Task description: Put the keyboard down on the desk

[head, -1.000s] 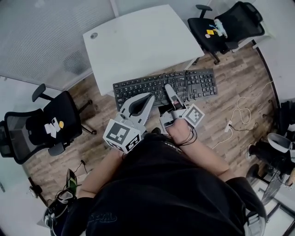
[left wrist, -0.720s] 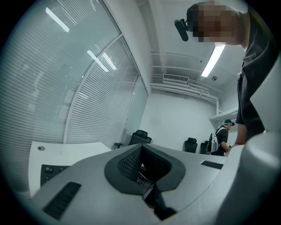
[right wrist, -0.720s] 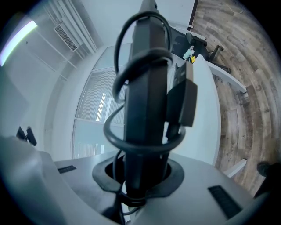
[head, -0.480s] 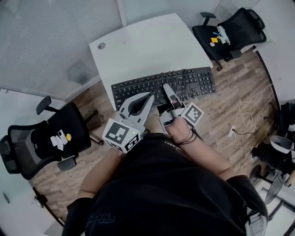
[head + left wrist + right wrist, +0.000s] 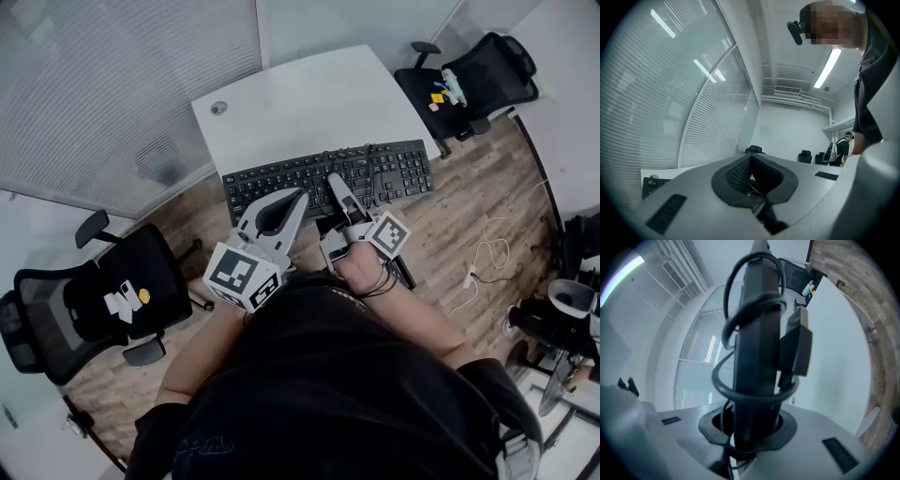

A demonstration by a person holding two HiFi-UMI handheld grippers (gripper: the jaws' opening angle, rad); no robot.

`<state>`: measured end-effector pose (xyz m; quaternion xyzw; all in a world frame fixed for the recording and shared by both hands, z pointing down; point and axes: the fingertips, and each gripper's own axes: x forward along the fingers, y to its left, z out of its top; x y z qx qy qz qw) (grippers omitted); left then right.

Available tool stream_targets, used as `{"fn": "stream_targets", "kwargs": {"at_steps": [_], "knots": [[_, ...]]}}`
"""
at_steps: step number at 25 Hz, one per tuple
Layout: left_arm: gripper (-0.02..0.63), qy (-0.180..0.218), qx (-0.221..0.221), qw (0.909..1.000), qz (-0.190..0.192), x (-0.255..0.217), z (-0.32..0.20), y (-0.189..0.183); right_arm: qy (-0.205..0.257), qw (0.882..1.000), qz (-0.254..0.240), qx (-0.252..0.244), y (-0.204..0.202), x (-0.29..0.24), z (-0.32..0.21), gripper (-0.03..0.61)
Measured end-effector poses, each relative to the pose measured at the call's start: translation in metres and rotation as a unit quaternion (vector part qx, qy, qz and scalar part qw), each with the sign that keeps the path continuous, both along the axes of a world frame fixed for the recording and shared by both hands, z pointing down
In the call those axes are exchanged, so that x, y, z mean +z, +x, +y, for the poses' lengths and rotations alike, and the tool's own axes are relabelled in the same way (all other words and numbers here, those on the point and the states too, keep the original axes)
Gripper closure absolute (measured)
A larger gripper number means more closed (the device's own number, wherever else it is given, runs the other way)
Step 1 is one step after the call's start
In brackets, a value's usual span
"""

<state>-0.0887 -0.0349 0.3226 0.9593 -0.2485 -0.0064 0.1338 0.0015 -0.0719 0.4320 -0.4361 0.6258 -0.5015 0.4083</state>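
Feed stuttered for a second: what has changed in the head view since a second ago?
The person has turned toward the desk, so the keyboard now lines up with its near edge instead of overhanging to the right. Unchanged: the right gripper grips the keyboard; the left gripper is shut, empty.

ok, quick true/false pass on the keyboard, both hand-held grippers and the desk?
1. The right hand-held gripper is clamped on the flat black keyboard. True.
2. The left hand-held gripper grips it too. False: its jaws are shut on nothing.
3. A thin black cable is looped round the keyboard. True.
4. The smooth-topped desk is dark wood. False: it is white; the plank floor is the wood.
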Motion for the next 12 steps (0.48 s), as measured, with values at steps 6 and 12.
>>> {"fn": "stream_targets", "kwargs": {"at_steps": [6, 12], "knots": [[0.598, -0.002, -0.010, 0.9999, 0.003, -0.001, -0.012, -0.008, 0.005, 1.000, 0.004, -0.006, -0.007, -0.004, -0.014, 0.480], [0.598, -0.009, -0.024, 0.9997, 0.005, 0.004, -0.022, -0.007, -0.002, 1.000, 0.003, -0.019, -0.006, 0.002, -0.024, 0.480]]}}
